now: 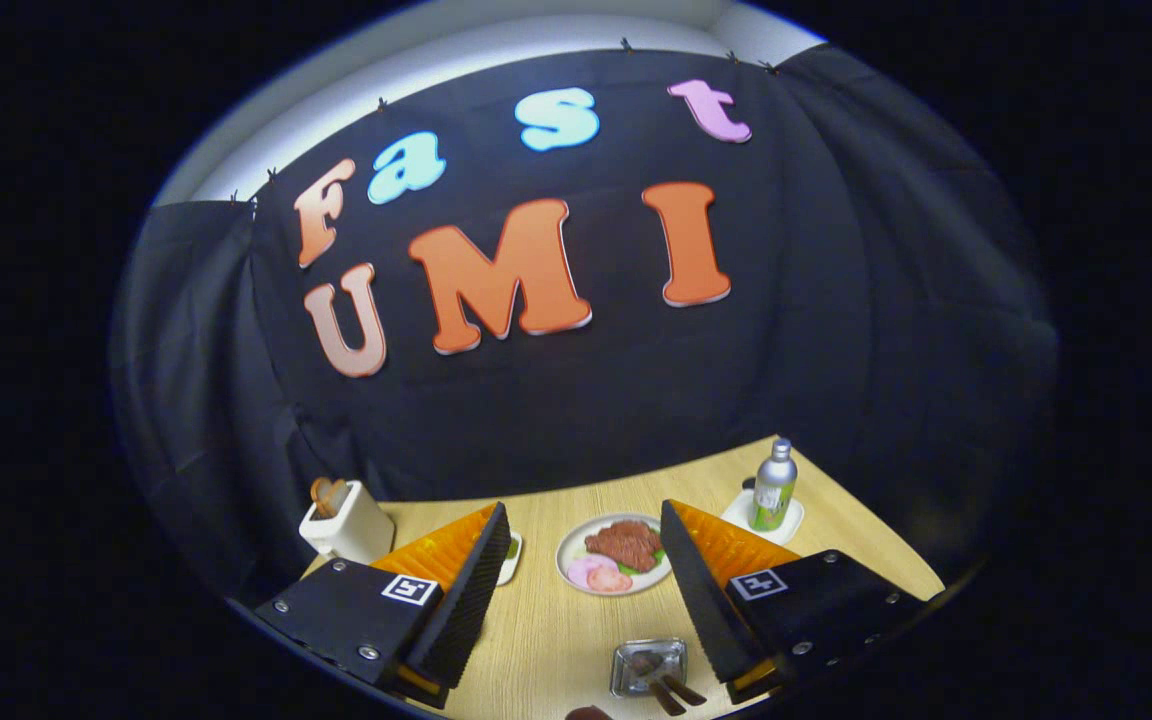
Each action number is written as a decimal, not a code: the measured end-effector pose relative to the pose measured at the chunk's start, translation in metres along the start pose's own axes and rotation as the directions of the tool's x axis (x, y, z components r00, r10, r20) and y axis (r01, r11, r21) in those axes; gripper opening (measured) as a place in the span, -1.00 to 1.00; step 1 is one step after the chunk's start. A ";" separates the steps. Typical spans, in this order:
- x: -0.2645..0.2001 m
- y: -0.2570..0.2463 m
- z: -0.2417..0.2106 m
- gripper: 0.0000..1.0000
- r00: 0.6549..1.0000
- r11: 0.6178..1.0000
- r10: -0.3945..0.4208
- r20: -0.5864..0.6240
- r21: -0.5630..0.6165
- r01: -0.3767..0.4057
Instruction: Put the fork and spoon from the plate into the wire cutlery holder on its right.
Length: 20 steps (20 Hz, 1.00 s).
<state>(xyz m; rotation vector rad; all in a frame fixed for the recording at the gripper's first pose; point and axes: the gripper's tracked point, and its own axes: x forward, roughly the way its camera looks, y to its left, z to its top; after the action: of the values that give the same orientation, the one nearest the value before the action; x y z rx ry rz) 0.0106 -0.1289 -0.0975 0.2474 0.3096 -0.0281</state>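
The tool point(586, 560) hovered with fingers spread and empty above the worktop point(556, 640), the approach apparently just beginning, a descent toward the near small tray point(648, 667) likely next.

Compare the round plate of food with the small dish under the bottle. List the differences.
The plate lies between the open gripper fingers' far ends, on the wooden table; the dish sits beyond the right finger, nearer the booth wall. The plate is round and looks wider; the dish looks smaller and squarish. The plate carries meat and sliced food; the dish carries an upright bottle. Both are white and rest flat on the table.
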 end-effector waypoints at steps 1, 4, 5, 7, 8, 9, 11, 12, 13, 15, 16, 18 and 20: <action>-0.002 0.001 0.016 0.84 0.998 1.000 -0.001 0.057 -0.011 0.002; -0.011 -0.001 0.051 0.89 0.985 0.998 -0.014 0.171 -0.053 0.024; -0.013 0.001 0.061 0.91 0.980 0.998 -0.020 0.196 -0.061 0.032; -0.020 0.004 0.081 0.92 0.967 0.997 -0.018 0.254 -0.071 0.037; -0.023 0.002 0.087 0.92 0.960 0.996 -0.022 0.279 -0.076 0.045; -0.027 0.000 0.093 0.92 0.954 0.995 -0.024 0.300 -0.084 0.052; -0.034 0.000 0.105 0.92 0.939 0.993 -0.023 0.342 -0.102 0.061; -0.038 0.000 0.109 0.92 0.932 0.992 -0.020 0.363 -0.110 0.064; -0.042 -0.001 0.114 0.93 0.925 0.991 -0.020 0.379 -0.118 0.070; -0.048 -0.003 0.120 0.93 0.912 0.990 -0.024 0.409 -0.121 0.079; -0.049 -0.001 0.122 0.93 0.906 0.990 -0.018 0.422 -0.121 0.076; -0.051 -0.002 0.118 0.93 0.907 0.990 -0.016 0.422 -0.122 0.074; -0.052 -0.002 0.113 0.93 0.911 0.989 -0.010 0.412 -0.128 0.068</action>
<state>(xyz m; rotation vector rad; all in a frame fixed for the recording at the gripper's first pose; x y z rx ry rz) -0.0052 -0.1588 0.0221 0.0903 -0.1043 -0.0965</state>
